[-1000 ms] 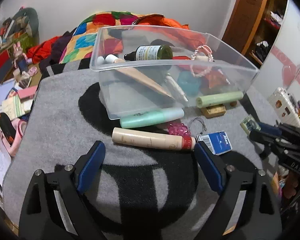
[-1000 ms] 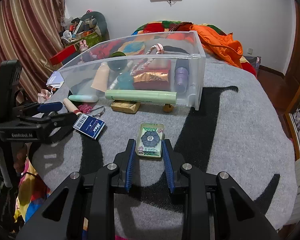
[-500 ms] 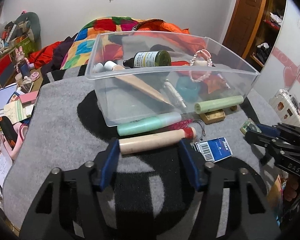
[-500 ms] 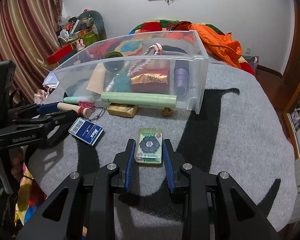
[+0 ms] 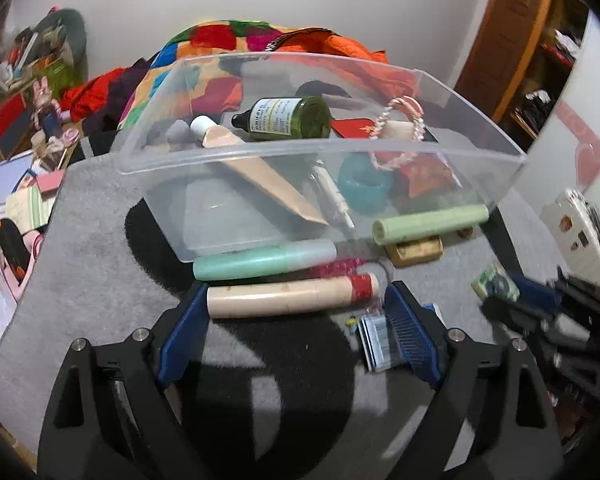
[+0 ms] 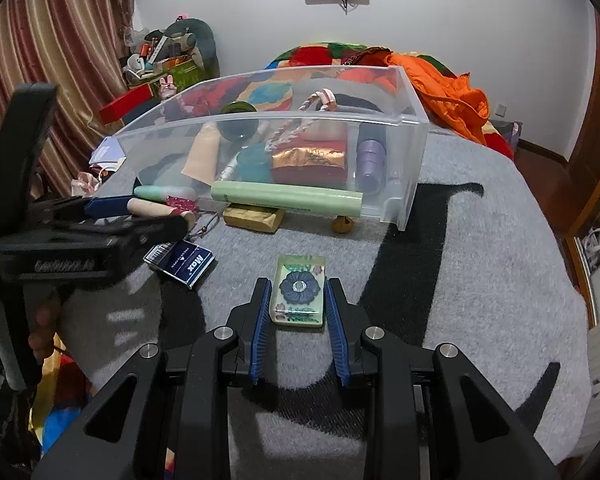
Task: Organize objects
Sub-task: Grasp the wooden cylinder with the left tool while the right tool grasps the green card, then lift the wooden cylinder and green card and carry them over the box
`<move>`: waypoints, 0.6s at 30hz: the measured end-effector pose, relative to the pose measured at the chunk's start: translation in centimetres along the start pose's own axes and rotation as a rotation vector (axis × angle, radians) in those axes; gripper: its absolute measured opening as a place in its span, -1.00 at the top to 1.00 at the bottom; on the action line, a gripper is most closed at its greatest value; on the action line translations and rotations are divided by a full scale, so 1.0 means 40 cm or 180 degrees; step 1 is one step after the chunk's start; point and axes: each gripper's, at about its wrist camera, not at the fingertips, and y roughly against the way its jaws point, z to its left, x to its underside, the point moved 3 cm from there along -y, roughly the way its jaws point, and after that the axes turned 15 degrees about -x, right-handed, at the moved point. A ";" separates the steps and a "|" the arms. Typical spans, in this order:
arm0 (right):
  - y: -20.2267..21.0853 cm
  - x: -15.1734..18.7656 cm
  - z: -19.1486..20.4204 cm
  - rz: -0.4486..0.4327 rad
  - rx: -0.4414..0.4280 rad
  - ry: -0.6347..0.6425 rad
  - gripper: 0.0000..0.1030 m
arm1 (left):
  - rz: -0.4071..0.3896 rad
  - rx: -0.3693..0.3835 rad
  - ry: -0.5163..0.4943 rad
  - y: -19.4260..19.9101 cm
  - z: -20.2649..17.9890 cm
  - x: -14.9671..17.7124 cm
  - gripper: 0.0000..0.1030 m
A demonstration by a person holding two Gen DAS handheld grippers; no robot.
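A clear plastic bin (image 5: 320, 152) (image 6: 404, 168) sits on the grey blanket and holds several items. My left gripper (image 5: 296, 308) is shut on a beige tube with a red band (image 5: 288, 300), gripping its two ends; it also shows in the right wrist view (image 6: 156, 210). My right gripper (image 6: 296, 300) is shut on a small clear rectangular case with a blue flower (image 6: 299, 288), also seen in the left wrist view (image 5: 494, 282). A mint tube (image 5: 264, 264), a light green tube (image 5: 428, 224) and a blue Max box (image 6: 184, 262) lie in front of the bin.
A gold bar (image 6: 252, 218) and a small brown piece (image 6: 342, 225) lie under the green tube. A pink beaded keyring (image 6: 180, 202) lies beside the beige tube. Bright bedding (image 6: 448, 80) is piled behind the bin. Clutter fills the floor at left (image 5: 16, 208).
My left gripper moved forward and closed on the beige tube, lifting it slightly. My right gripper stays shut on the flower case and has shifted a little with it.
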 end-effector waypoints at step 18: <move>0.055 -0.050 0.021 -0.0296 -0.0134 0.0004 0.57 | -0.0296 0.0127 0.0232 0.117 0.035 0.023 -0.63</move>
